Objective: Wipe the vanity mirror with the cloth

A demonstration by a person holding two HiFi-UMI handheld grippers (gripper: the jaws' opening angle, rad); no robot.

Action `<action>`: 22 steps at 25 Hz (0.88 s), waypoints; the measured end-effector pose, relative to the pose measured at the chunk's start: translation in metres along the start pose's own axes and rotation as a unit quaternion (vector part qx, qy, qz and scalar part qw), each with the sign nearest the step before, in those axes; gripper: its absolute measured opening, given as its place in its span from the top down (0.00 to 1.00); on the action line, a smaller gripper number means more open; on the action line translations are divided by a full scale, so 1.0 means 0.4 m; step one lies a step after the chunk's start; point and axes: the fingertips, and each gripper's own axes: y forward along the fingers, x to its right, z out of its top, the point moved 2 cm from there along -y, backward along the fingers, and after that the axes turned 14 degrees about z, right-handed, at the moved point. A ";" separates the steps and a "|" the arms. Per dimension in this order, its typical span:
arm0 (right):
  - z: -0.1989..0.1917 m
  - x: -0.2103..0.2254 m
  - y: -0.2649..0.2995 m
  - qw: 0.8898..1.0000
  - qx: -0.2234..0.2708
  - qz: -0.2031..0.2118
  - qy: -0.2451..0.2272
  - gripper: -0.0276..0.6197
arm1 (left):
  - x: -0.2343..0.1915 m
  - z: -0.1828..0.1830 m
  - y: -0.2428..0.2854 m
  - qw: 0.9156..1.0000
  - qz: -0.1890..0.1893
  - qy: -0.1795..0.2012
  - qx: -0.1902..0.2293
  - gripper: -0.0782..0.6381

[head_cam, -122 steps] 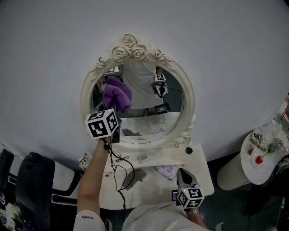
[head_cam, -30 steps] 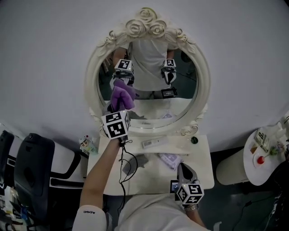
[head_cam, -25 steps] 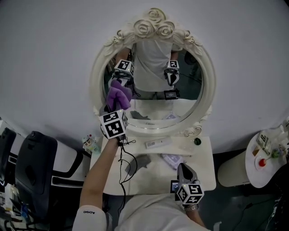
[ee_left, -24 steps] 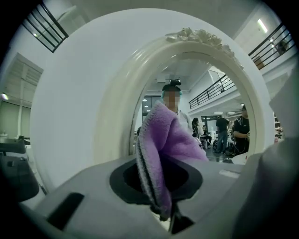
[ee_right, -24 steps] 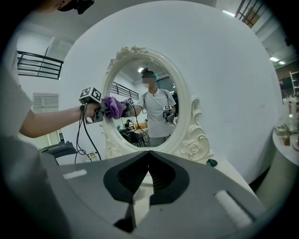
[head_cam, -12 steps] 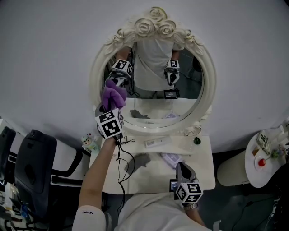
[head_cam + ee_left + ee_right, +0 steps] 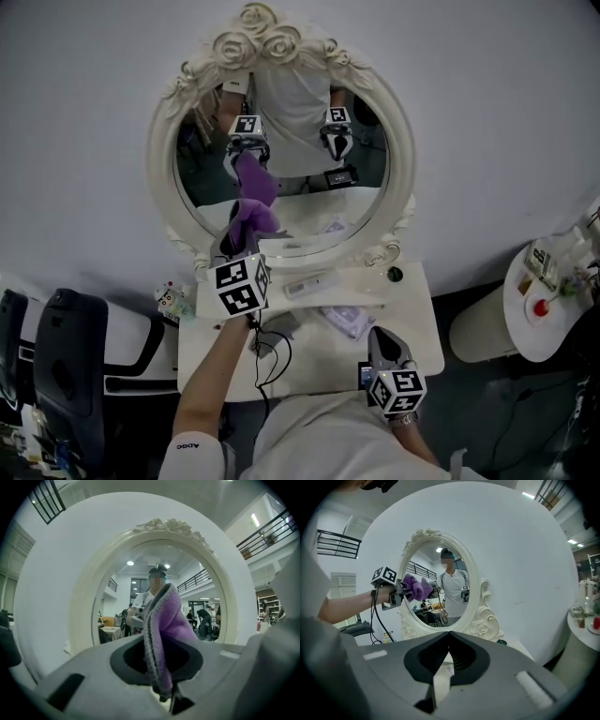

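An oval vanity mirror [image 7: 309, 202] in a white rose-carved frame [image 7: 161, 202] stands at the back of a white vanity table [image 7: 211, 361]. My left gripper [image 7: 246, 236] is shut on a purple cloth [image 7: 251, 214], which is held up against the lower left of the glass; its reflection shows just above. In the left gripper view the cloth [image 7: 172, 620] hangs folded between the jaws of the left gripper [image 7: 158, 645], with the mirror frame [image 7: 86, 606] close ahead. My right gripper [image 7: 382, 349] rests low over the table's right front, shut and holding nothing. From the right gripper view [image 7: 448, 635] I see the cloth [image 7: 415, 587] at the mirror [image 7: 445, 590].
On the table lie a slim white object [image 7: 306, 285], a patterned pouch [image 7: 343, 322], a small dark knob [image 7: 395, 274] and a little figurine [image 7: 169, 298]. A black cable [image 7: 270, 356] trails from the left gripper. A black chair [image 7: 56, 370] stands left; a round side table [image 7: 525, 328] right.
The left gripper has carried the cloth from the left edge of the glass down toward its lower middle. The head view has shifted. The right gripper has stayed put.
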 end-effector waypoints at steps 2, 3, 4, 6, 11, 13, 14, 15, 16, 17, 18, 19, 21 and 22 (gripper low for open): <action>-0.001 0.015 -0.021 1.000 0.001 -0.009 0.000 0.95 | 0.072 -0.012 -0.013 1.000 -0.024 0.002 0.001 0.81; -0.001 0.024 -0.033 1.000 0.002 -0.015 0.001 0.95 | 0.109 -0.018 -0.016 0.999 -0.036 0.001 0.000 0.81; -0.001 0.035 -0.046 1.000 0.004 -0.023 0.002 0.95 | 0.146 -0.025 -0.018 0.999 -0.048 0.000 -0.002 0.81; -0.001 0.058 -0.076 0.999 0.009 -0.041 0.004 0.95 | 0.220 -0.045 -0.019 0.998 -0.069 0.002 -0.005 0.81; -0.013 0.125 -0.159 0.996 0.014 -0.092 0.011 0.95 | 0.400 -0.118 -0.008 0.993 -0.117 0.016 -0.018 0.81; -0.019 0.150 -0.200 0.993 0.017 -0.117 0.014 0.95 | 0.468 -0.144 0.002 0.991 -0.132 0.024 -0.021 0.81; -0.021 0.160 -0.221 0.991 0.019 -0.129 0.015 0.95 | 0.499 -0.155 0.007 0.990 -0.138 0.027 -0.022 0.81; -0.022 0.171 -0.241 0.990 0.021 -0.142 0.017 0.95 | 0.527 -0.165 0.012 0.989 -0.142 0.029 -0.024 0.81; -0.022 0.180 -0.261 0.988 0.023 -0.153 0.018 0.95 | 0.552 -0.173 0.018 0.989 -0.145 0.029 -0.026 0.81; -0.023 0.189 -0.280 0.986 0.024 -0.165 0.019 0.95 | 0.574 -0.180 0.025 0.988 -0.147 0.028 -0.028 0.81; -0.024 0.198 -0.298 0.984 0.025 -0.175 0.021 0.95 | 0.592 -0.185 0.030 0.988 -0.148 0.027 -0.029 0.81; -0.027 0.205 -0.316 0.982 0.026 -0.185 0.022 0.95 | 0.609 -0.189 0.034 0.988 -0.147 0.027 -0.029 0.81; -0.032 0.215 -0.349 0.978 0.028 -0.203 0.025 0.95 | 0.636 -0.199 0.042 0.989 -0.145 0.029 -0.029 0.81; -0.035 0.218 -0.363 0.977 0.028 -0.211 0.026 0.95 | 0.646 -0.205 0.047 0.989 -0.143 0.029 -0.029 0.81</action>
